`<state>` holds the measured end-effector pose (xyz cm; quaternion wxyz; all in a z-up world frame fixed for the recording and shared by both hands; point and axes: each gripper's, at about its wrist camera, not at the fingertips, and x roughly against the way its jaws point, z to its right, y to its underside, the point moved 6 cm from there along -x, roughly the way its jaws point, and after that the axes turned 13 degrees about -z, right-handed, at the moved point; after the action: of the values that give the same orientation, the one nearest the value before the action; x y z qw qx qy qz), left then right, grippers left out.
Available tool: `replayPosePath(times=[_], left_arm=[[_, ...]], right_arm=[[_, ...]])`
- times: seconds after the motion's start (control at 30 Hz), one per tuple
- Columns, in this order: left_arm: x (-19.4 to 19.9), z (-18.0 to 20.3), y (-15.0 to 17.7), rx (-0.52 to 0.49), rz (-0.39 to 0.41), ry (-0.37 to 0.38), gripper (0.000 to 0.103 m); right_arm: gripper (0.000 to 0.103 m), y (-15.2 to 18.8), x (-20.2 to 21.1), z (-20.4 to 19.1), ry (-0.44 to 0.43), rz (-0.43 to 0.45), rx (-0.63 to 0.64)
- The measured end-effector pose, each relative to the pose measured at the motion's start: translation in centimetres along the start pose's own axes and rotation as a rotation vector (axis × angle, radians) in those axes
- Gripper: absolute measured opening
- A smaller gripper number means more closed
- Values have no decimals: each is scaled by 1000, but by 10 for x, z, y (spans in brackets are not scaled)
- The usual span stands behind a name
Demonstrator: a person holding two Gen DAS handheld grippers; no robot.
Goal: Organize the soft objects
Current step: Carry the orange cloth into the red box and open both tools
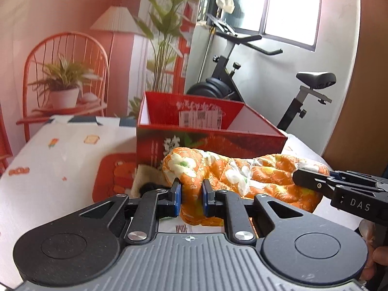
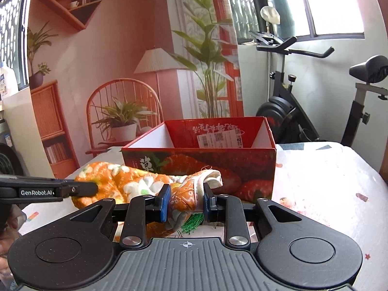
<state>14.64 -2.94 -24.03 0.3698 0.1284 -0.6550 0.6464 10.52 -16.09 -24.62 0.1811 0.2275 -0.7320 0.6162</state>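
An orange floral quilted cloth [image 1: 242,172] is stretched between both grippers in front of an open red strawberry box [image 1: 208,131]. My left gripper [image 1: 191,194] is shut on the cloth's left end. My right gripper [image 2: 185,200] is shut on the cloth's [image 2: 116,179] other end, where white trim and a green tassel hang. The right gripper also shows in the left wrist view [image 1: 312,181], and the left gripper in the right wrist view [image 2: 84,189]. The box [image 2: 198,160] looks empty inside.
A cream fuzzy item with a dark patch [image 1: 148,179] lies on the patterned tablecloth [image 1: 60,169] by the box's left corner. An exercise bike [image 1: 254,77] stands behind the table at the right. A printed backdrop hangs behind.
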Motion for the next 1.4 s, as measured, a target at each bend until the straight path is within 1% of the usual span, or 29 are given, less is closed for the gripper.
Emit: replayPosePath(times=[0.17,0.23,0.33,0.53,0.67,0.77,0.83,0.93,1.07,1.23,1.33,1.4], left_arm=[[5,-1,-16,-23,43,-17,18],[7,0,-25,-50,64,-45,18],[8,-1,-40,-56,90,-46,18],[3,1,-81,-61,129,-59,18],[-8,3,-110,-61,146,-83,18],[-22,5,-133,-92,156,-111,18],[-34,2,-147,-89,146,-121,18],[-55,-5,-167,-61,114,-131,18],[-83,-12,-182,-47,60,-143,18],[-118,-21,-191,-45,-11,-143,18],[-139,-22,-190,-68,-63,-146,18],[-152,-23,-187,-78,-109,-143,18]], right_arm=[[24,-7,2,-1,-4,1,17],[24,-13,1,0,-22,-4,8],[24,-27,-1,3,-41,0,8],[24,-64,-9,8,-55,13,40],[24,-95,-27,13,-49,9,69],[24,-119,-47,20,-51,-9,64],[24,-136,-63,27,-70,-27,26],[24,-158,-91,37,-60,-49,8],[24,-171,-127,47,-36,-89,15],[24,-175,-166,59,-7,-153,28],[24,-172,-190,68,8,-204,14],[24,-167,-202,73,15,-246,-17]])
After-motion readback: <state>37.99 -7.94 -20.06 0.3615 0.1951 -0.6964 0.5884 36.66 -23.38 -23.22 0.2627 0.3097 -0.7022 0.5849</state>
